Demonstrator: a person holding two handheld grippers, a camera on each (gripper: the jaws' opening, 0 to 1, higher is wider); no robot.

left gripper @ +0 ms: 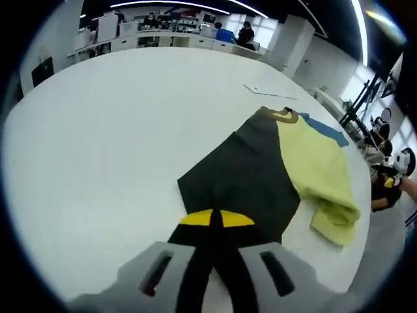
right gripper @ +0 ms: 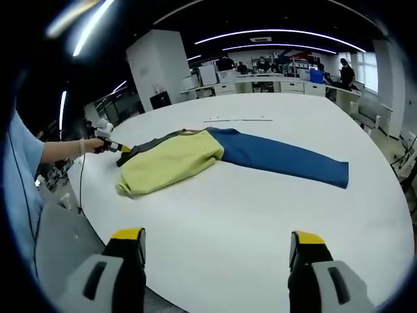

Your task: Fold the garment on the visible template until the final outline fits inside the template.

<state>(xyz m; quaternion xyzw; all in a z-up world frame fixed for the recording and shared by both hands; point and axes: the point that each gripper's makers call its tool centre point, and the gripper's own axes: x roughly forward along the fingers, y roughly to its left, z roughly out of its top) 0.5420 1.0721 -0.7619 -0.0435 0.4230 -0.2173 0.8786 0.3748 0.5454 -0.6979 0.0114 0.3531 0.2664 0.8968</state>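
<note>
The garment (right gripper: 221, 156) lies on the white tabletop (right gripper: 260, 215), yellow body bunched, blue sleeve stretched flat, dark sleeve opposite. The left hand-held gripper (left gripper: 216, 218) pinches that dark sleeve's end; the right hand-held gripper (right gripper: 218, 251) gapes wide, holding nothing.

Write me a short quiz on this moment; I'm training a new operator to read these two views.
1. True or false: the right gripper holds the blue sleeve.
2. Which part of the garment is the left gripper shut on? A. the yellow panel B. the dark sleeve C. the collar
3. Fill in: the garment lies on a white ____.

Key:
1. False; its jaws stand open over bare table, apart from the sleeve.
2. B; the dark cloth runs between the closed yellow-tipped jaws.
3. table
</note>
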